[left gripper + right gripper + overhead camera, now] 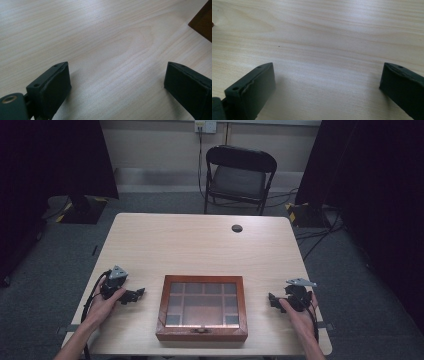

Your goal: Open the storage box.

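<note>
Forearms come in from the near edge of the tabletop, and we hold our left tongs and right tongs low over the wood, each spread wide with nothing between the jaws — bare grain shows between the pads in both gripper views. Between them, near the front edge and well apart from either, sits a wooden display box with a glass-paned lid over divided compartments and a small clasp at its front. We judge it rigid and fairly heavy, the pane fragile, the varnish likely slick. We would steady one side wall and lift the lid by its front rim, never pressing on the glass.
</note>
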{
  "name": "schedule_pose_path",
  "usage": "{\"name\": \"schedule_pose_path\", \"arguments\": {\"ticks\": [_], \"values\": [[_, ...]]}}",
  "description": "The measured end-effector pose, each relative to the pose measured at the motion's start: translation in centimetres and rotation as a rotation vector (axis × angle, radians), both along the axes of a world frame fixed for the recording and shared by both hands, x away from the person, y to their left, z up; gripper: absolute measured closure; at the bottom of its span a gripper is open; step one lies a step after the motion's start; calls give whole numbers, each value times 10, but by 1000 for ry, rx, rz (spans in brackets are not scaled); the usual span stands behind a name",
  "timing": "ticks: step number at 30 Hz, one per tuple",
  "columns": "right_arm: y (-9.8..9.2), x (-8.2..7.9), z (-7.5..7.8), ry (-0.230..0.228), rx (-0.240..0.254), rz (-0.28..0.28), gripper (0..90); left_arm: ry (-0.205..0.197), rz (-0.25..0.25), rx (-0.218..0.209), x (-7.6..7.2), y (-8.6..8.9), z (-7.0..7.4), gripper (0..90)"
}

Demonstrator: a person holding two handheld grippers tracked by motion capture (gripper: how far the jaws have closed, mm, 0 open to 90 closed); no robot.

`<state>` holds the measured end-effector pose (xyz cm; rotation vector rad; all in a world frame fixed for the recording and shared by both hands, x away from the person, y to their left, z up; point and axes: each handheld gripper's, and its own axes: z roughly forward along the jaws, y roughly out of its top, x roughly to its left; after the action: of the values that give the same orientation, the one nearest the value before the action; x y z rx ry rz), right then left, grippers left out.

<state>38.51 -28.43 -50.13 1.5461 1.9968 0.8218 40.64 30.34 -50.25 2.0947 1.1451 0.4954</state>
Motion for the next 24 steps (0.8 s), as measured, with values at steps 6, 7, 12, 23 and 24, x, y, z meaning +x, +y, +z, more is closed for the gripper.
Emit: {"name": "schedule_pose_path", "arguments": {"ticks": [6, 7, 12, 23, 24], "values": [[0, 0, 0, -1, 2, 3, 0, 0, 1, 0, 0, 0, 0, 59], [0, 0, 0, -1, 2, 3, 0, 0, 1, 0, 0, 0, 0, 58], [2, -2, 4, -6, -2, 16, 183, 4, 7, 0, 0, -1, 0, 51], [8, -4, 14, -11, 59, 98, 234, 5, 12, -4, 1, -1, 0, 40], [8, -5, 16, -13, 79, 101, 236, 5, 12, -4, 1, -1, 0, 40]]}}
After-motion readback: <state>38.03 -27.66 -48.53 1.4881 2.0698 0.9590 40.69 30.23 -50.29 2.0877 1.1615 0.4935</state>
